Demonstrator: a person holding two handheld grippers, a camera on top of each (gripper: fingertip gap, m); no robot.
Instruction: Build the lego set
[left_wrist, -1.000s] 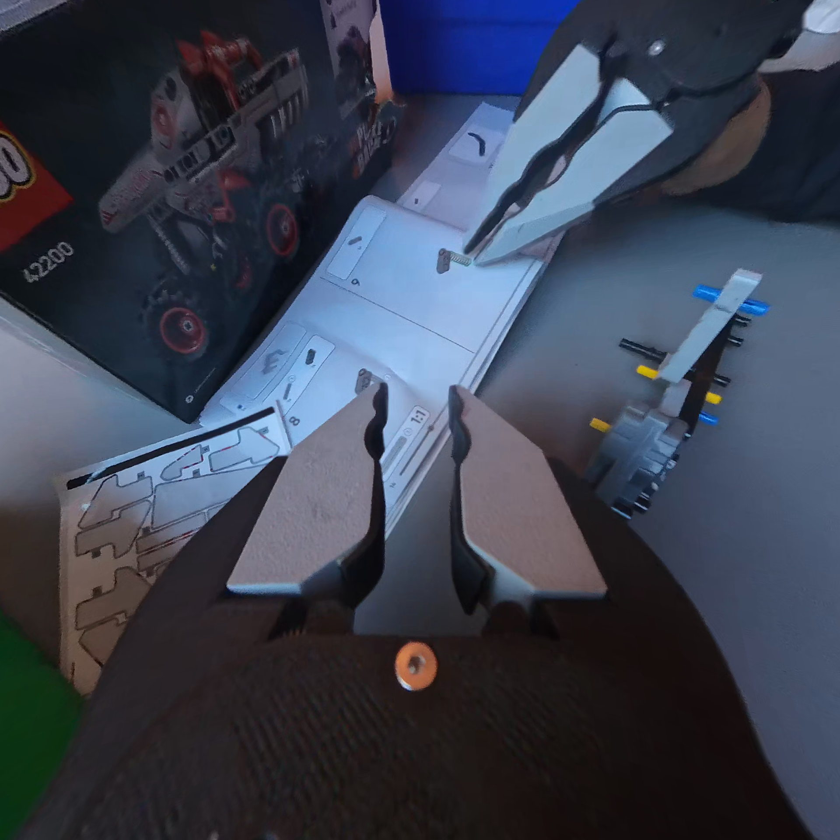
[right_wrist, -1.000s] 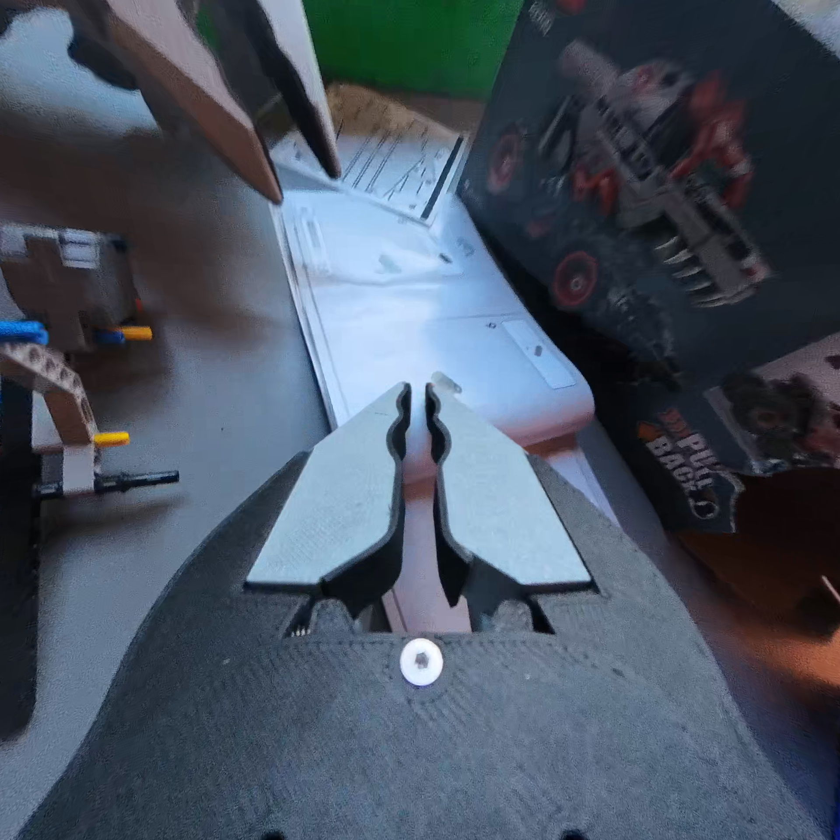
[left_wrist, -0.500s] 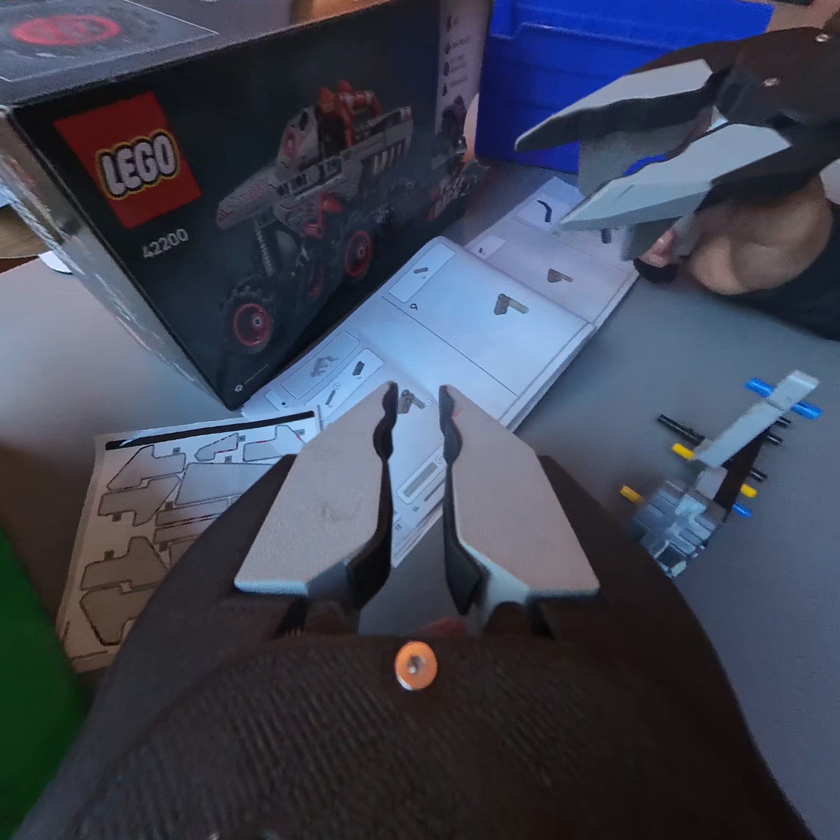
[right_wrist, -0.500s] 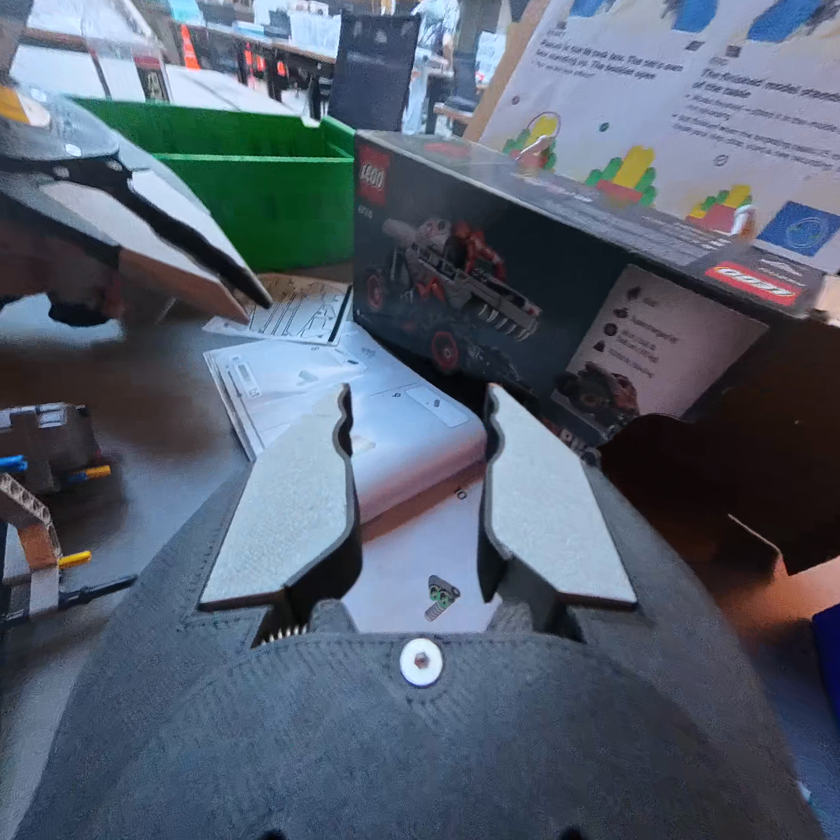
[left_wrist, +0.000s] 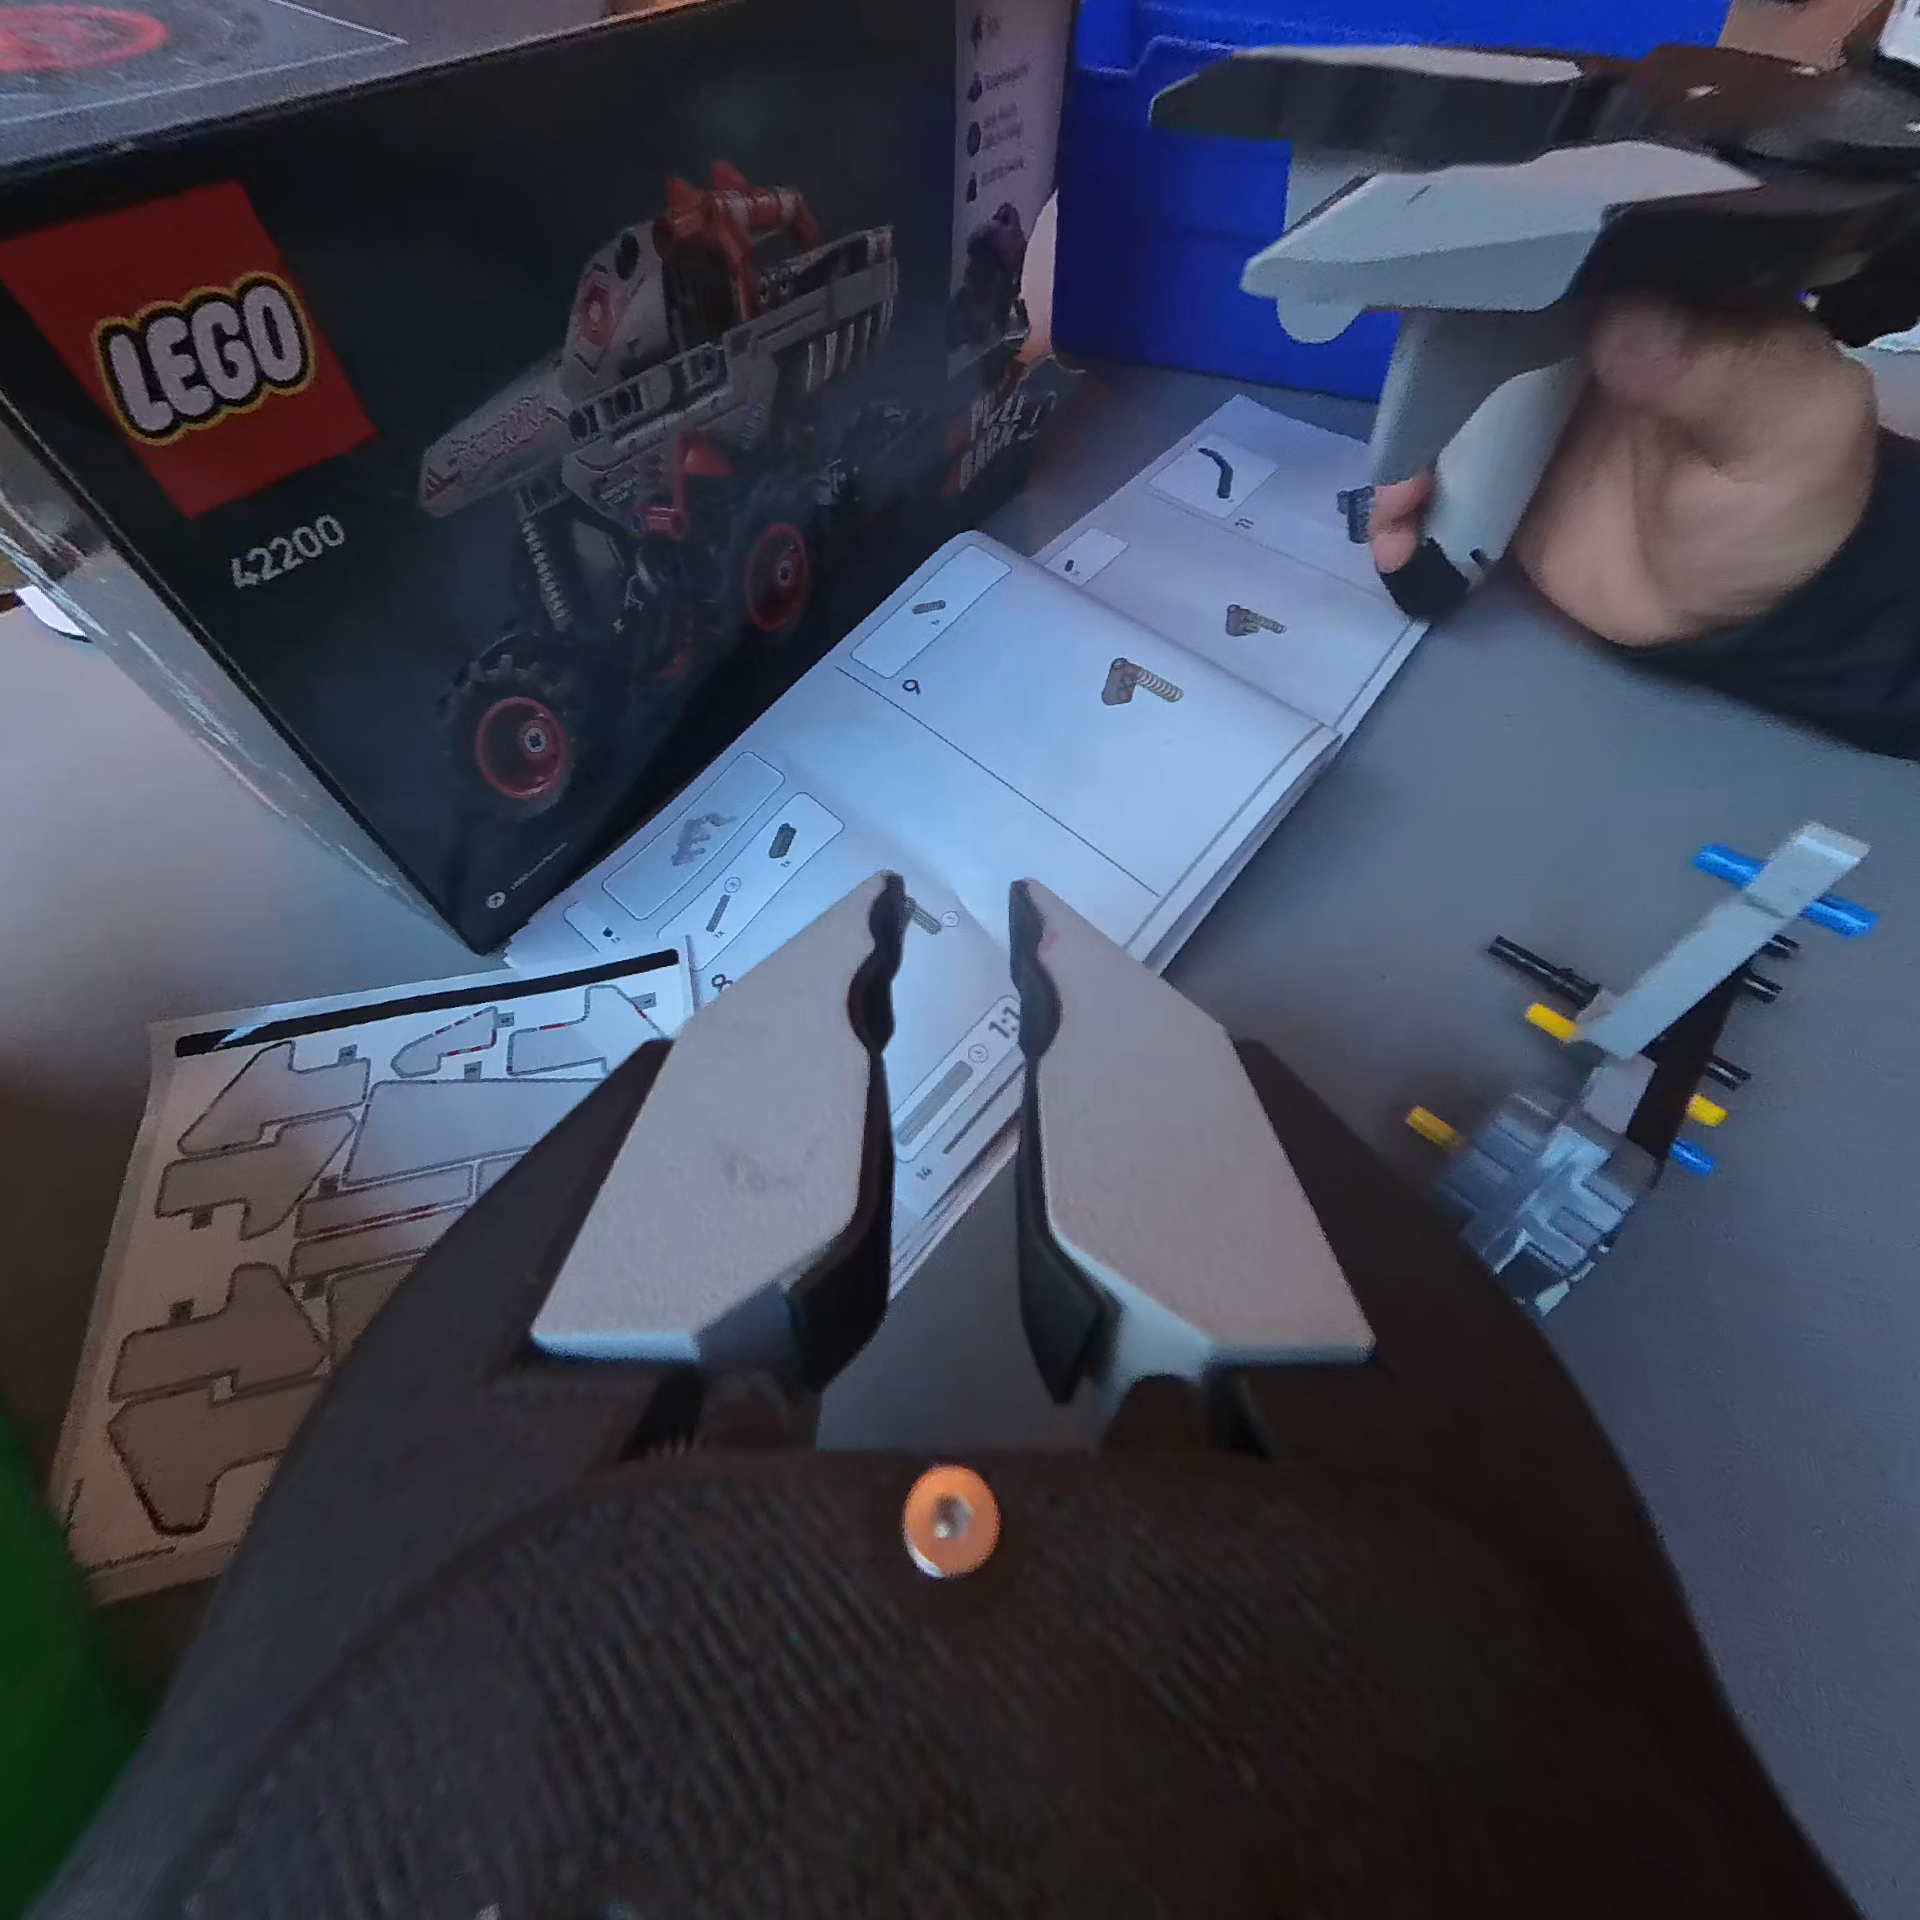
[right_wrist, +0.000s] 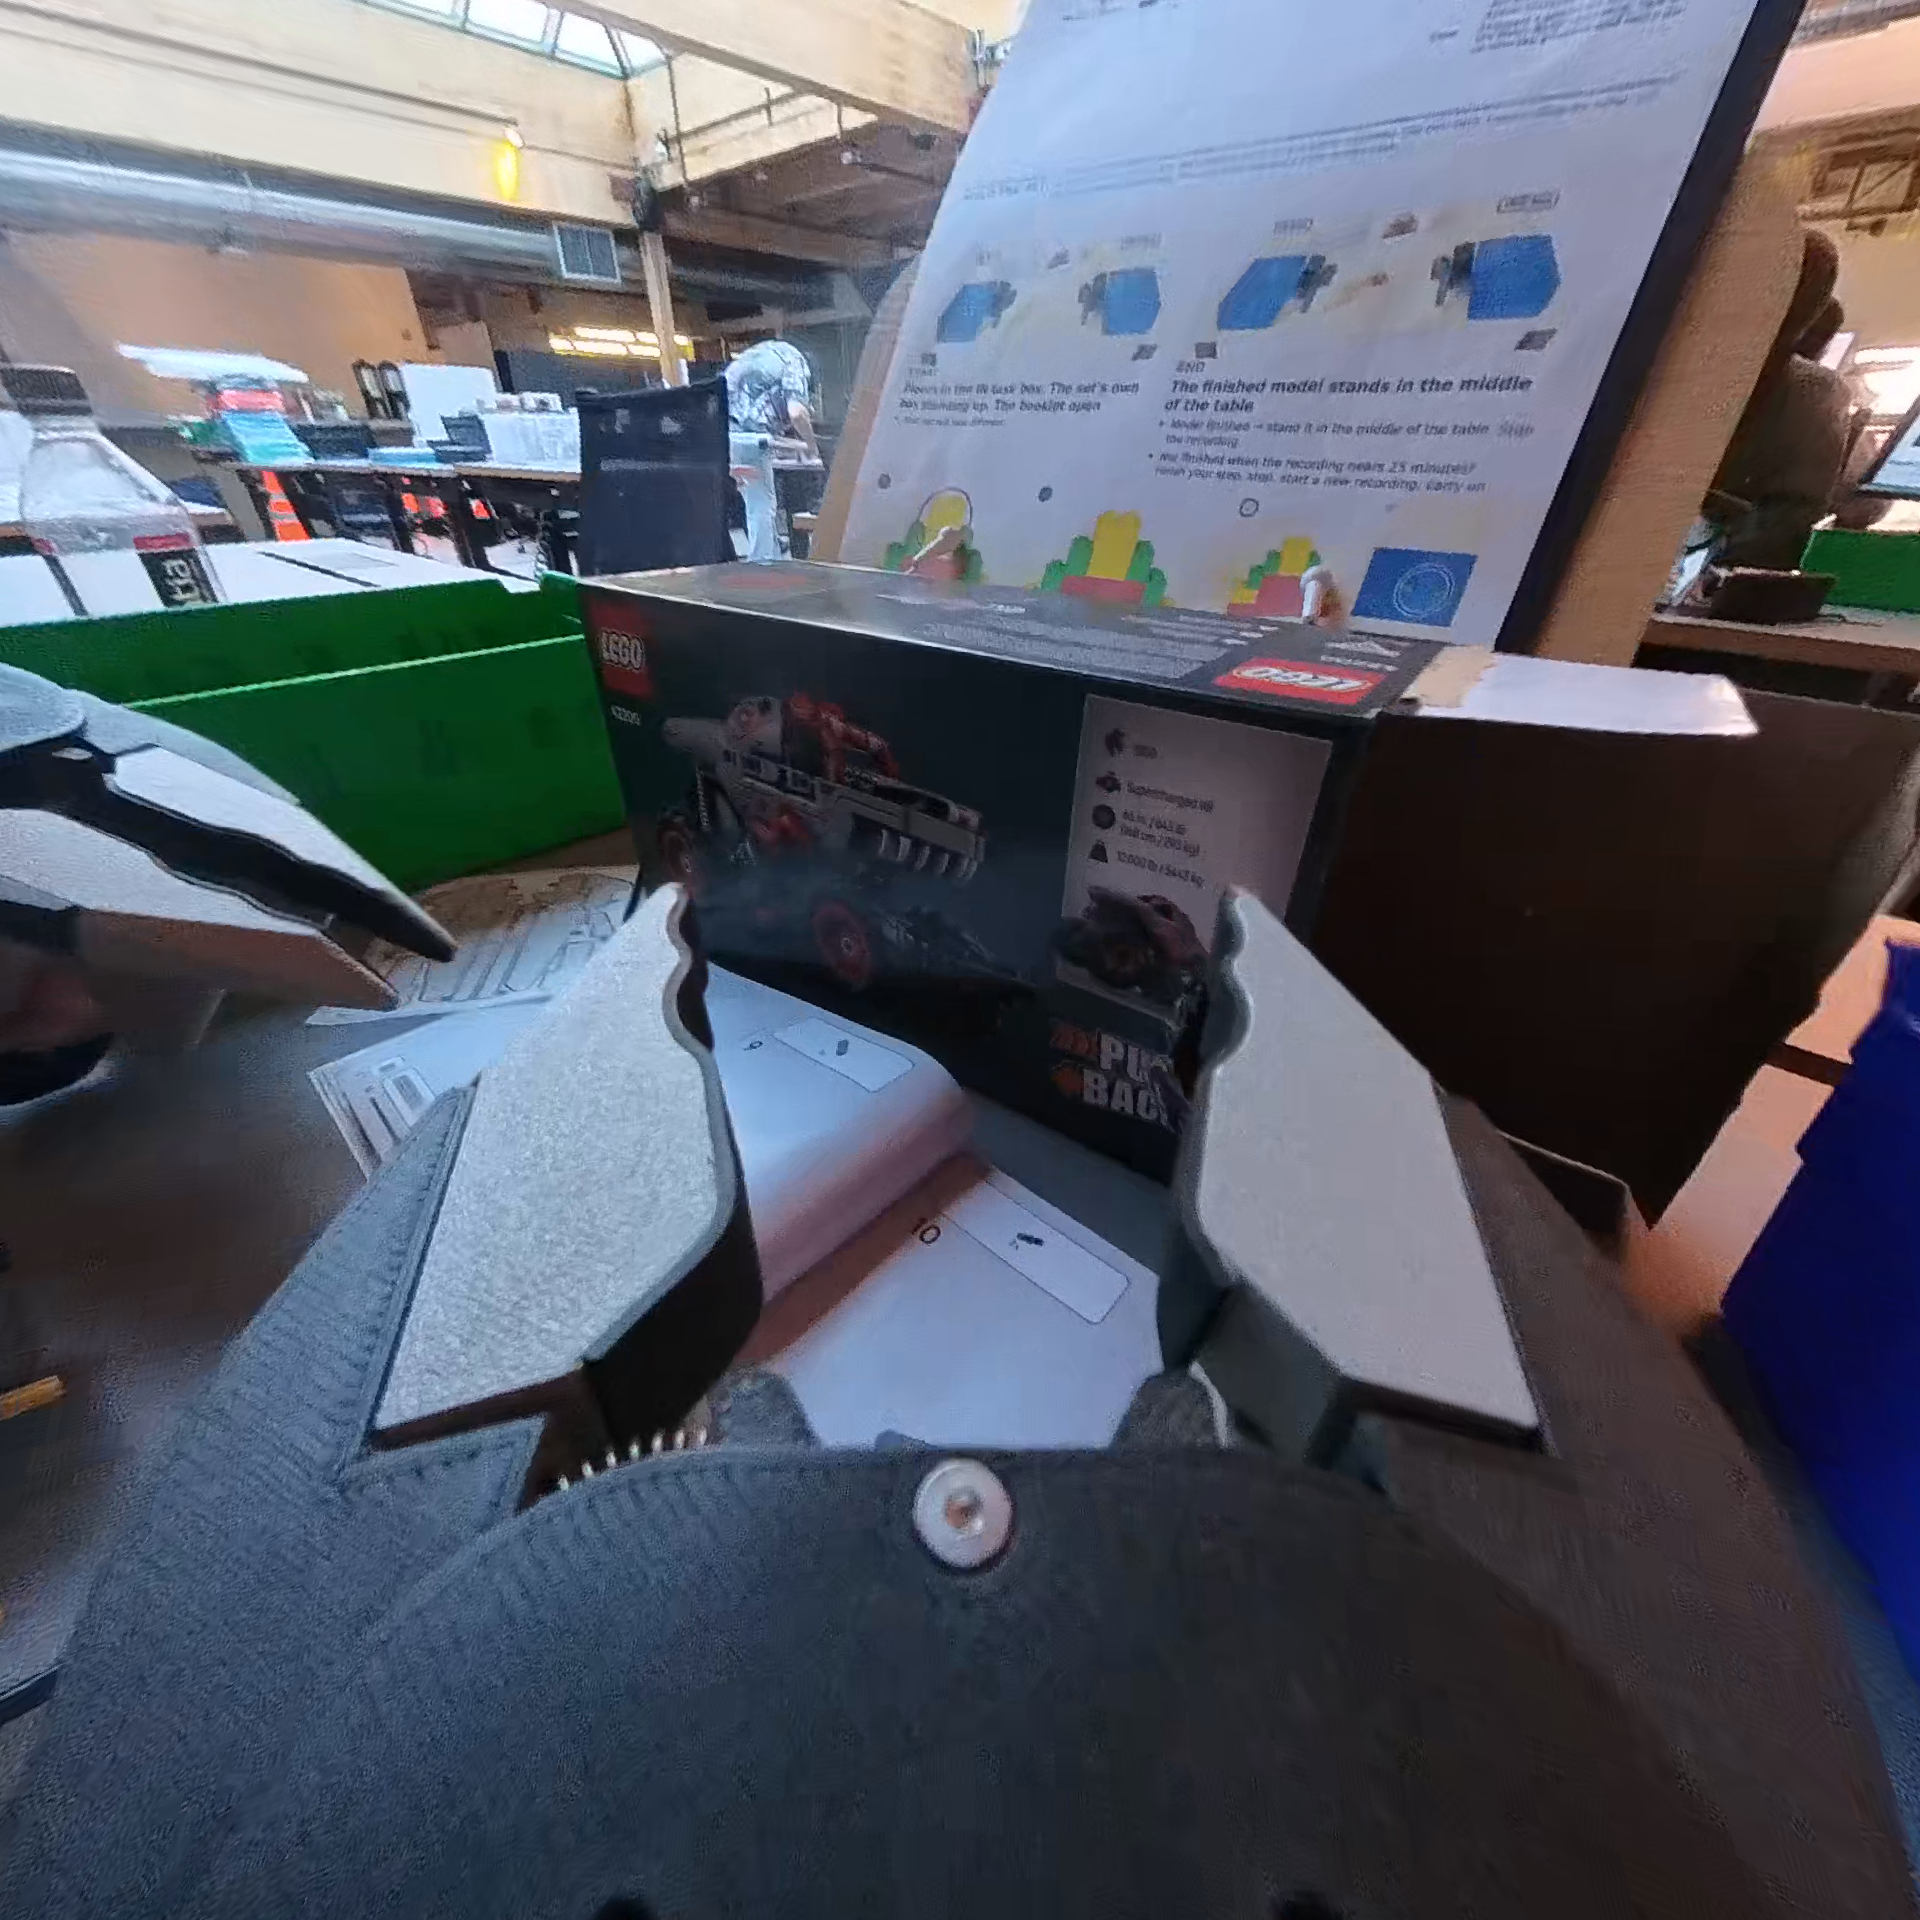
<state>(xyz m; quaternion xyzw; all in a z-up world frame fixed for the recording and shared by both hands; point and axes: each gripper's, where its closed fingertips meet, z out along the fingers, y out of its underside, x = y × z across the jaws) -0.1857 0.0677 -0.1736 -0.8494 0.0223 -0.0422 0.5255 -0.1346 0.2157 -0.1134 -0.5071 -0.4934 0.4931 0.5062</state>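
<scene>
The grey table (left_wrist: 1558, 790) fills the scene, and standing on it is the dark set box (left_wrist: 499, 436) with the monster truck picture on its front, upright, its lower edge right against the open instruction booklet (left_wrist: 1039, 748). Behind the box in the right wrist view leans a big white instruction poster (right_wrist: 1299, 312), with a green bin (right_wrist: 312, 727) off to the left of the box and a blue bin (left_wrist: 1164, 208) at the box's other end. The booklet lies flat and open, pages curling at the spine, and just beside its near corner sits the sticker sheet (left_wrist: 291, 1195) with its outlined shapes. Over to the right, well apart from the booklet, there's the partly built assembly (left_wrist: 1621, 1091): a grey block with a light grey beam angled up from it and black, yellow and blue pins sticking out (nobody's touching it). The left gripper (left_wrist: 951, 904) hovers over the booklet's near edge, fingers slightly parted with nothing between them. The right gripper (right_wrist: 951, 904) is spread wide and empty, raised above the booklet's far pages, pointing at the box.
</scene>
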